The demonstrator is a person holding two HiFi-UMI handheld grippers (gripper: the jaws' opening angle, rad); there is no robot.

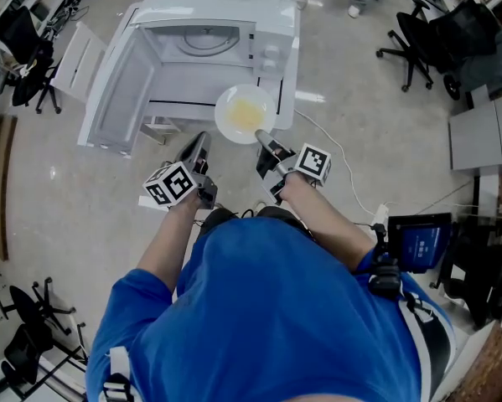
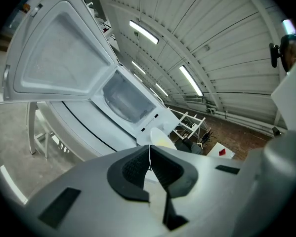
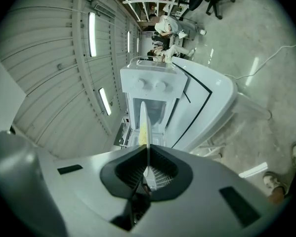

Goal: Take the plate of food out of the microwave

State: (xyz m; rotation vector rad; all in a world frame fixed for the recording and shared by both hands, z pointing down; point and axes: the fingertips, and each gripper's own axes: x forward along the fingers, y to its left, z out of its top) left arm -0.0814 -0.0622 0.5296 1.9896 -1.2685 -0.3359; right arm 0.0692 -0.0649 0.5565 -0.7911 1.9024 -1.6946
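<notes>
- My right gripper (image 1: pixel 267 144) is clamped on the near rim of the plate (image 1: pixel 224 117). From its own view the plate (image 3: pixel 142 113) stands edge-on between the pads.
- The plate is outside the oven, in front of the microwave (image 1: pixel 202 25) opening, at 12 o'clock from my right gripper.
- My left gripper (image 1: pixel 202 143) is closed with nothing between its jaws, at 8 o'clock from the plate.
- The plate looks stiff, smooth and breakable, and held at one rim point it may tip. I would support the far side too.
- The yellow food (image 1: pixel 247 114) could slide, so I should keep the plate level.
- The open door (image 1: pixel 115 92) hangs at 10 o'clock, a cable (image 1: pixel 341 152) lies at 3 o'clock and the chairs (image 1: pixel 414 44) are well away.
</notes>
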